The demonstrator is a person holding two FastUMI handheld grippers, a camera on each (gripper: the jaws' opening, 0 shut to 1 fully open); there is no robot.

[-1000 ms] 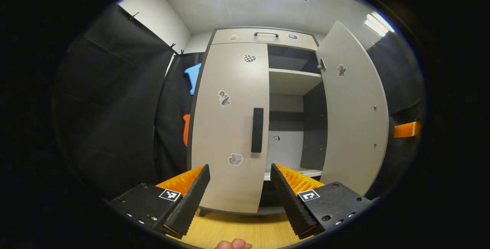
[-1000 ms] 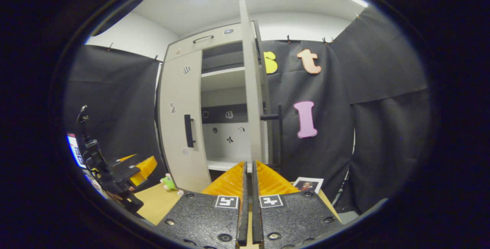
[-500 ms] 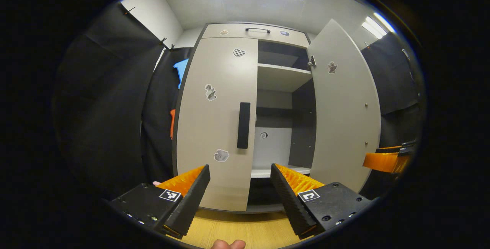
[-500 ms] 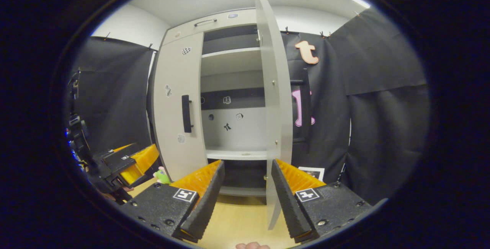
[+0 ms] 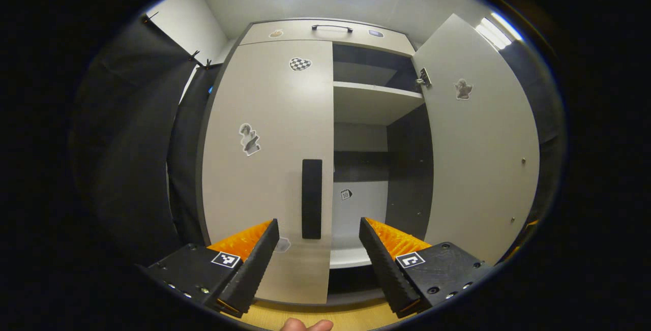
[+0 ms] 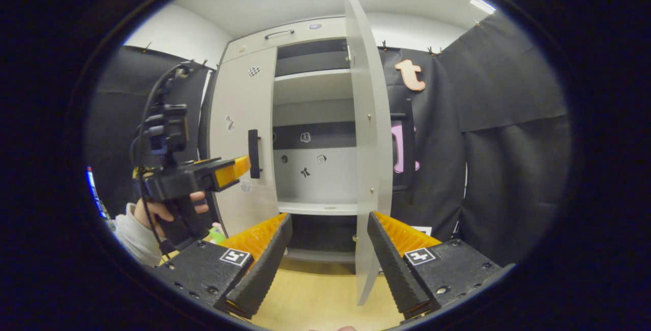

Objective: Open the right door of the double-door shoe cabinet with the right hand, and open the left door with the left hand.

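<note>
In the left gripper view, the left gripper [image 5: 319, 232] stands released at the bottom centre of the frame, jaws spread wide with nothing between them. Just above the gap hangs the dark handle [image 5: 312, 199] of the left door [image 5: 264, 168], which is closed and fills the centre-left. The gripper is near the handle but not touching it. 3 stickers dot this door. To the right, the cabinet [image 5: 325, 28] interior lies open, with a shelf [image 5: 376, 102] in the upper centre. The right door [image 5: 478, 158] is swung out at the right of the frame.

In the right gripper view, the right gripper [image 6: 328, 234] is likewise released at the bottom centre, holding nothing. The right door [image 6: 368, 158] stands edge-on just above it, swung open, its lower edge showing between the 2 fingers. At the centre-left a hand [image 6: 163, 214] holds the left gripper [image 6: 239, 166], its tip just beside the left door's handle [image 6: 254, 153]. A wooden floor [image 6: 315, 300] shows below.
</note>
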